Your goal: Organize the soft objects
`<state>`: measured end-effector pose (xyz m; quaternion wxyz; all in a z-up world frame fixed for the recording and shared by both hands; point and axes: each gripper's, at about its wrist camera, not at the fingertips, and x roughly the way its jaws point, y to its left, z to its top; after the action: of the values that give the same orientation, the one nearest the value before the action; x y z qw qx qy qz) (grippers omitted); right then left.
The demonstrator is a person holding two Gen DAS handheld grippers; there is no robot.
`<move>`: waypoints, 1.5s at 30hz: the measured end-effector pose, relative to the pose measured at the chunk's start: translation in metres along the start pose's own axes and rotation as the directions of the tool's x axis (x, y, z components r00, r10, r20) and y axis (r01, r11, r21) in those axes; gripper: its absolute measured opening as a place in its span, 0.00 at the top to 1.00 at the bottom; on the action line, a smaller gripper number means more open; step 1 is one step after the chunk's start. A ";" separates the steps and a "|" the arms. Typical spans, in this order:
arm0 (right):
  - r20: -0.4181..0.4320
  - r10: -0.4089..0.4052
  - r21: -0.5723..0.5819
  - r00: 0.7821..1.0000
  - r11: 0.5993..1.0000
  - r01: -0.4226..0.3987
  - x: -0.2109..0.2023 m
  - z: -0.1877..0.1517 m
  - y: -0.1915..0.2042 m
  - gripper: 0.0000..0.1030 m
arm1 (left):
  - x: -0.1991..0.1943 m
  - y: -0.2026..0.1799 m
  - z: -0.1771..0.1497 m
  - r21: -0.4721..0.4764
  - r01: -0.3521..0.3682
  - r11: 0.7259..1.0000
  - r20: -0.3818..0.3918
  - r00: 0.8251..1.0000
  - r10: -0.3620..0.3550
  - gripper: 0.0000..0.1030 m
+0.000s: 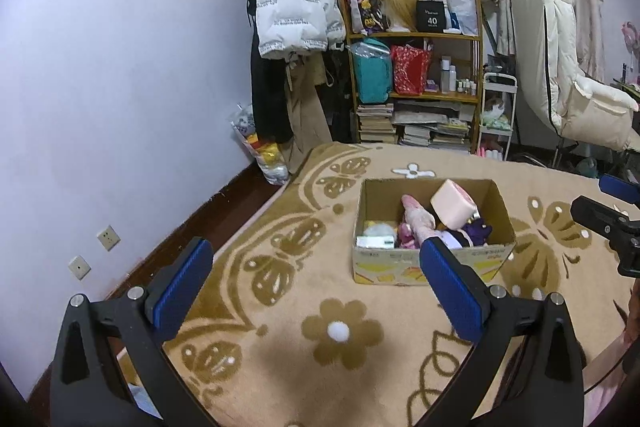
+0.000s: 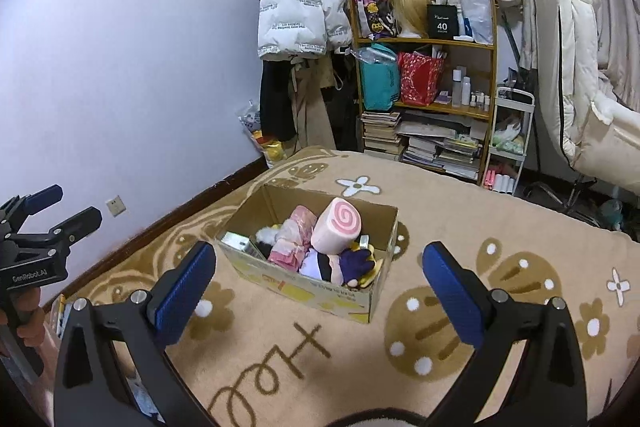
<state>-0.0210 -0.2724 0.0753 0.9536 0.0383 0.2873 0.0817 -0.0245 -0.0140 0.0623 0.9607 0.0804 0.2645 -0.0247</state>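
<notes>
On blanket [image 2: 460, 211], cardboard box [image 2: 256, 267] w/ plush toys [image 2: 336, 225], both grippers empty.

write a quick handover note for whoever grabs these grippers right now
Left gripper: open, empty, held above the blanket, short of the cardboard box.
Right gripper: open, empty, also short of the box.
Box sits on the blanket and already holds the soft things: pink swirl roll cushion, pink plush, purple plush and others.
Done: no soft toys seen loose on the blanket.
Left: unclear; possibly tidying the pile in the box.
</notes>
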 end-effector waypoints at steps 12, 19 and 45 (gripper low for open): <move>-0.028 -0.055 0.008 0.998 0.998 0.055 0.018 -0.030 -0.005 0.00 | 0.024 -0.015 -0.025 0.040 0.030 0.999 -0.004 1.000 -0.030 0.01; -0.056 -0.042 0.045 0.998 0.998 0.044 0.028 -0.036 -0.018 0.00 | 0.033 -0.021 -0.031 0.029 0.039 0.999 -0.015 0.999 -0.039 0.01; -0.103 -0.056 0.063 0.993 0.996 0.062 0.041 -0.044 -0.023 0.00 | 0.055 -0.028 -0.036 0.030 0.054 0.998 -0.069 0.996 -0.052 0.01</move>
<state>-0.0089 -0.2865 0.0139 0.9381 0.0569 0.3387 0.0458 0.0020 -0.0353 -0.0007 0.9488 0.0894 0.2986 -0.0515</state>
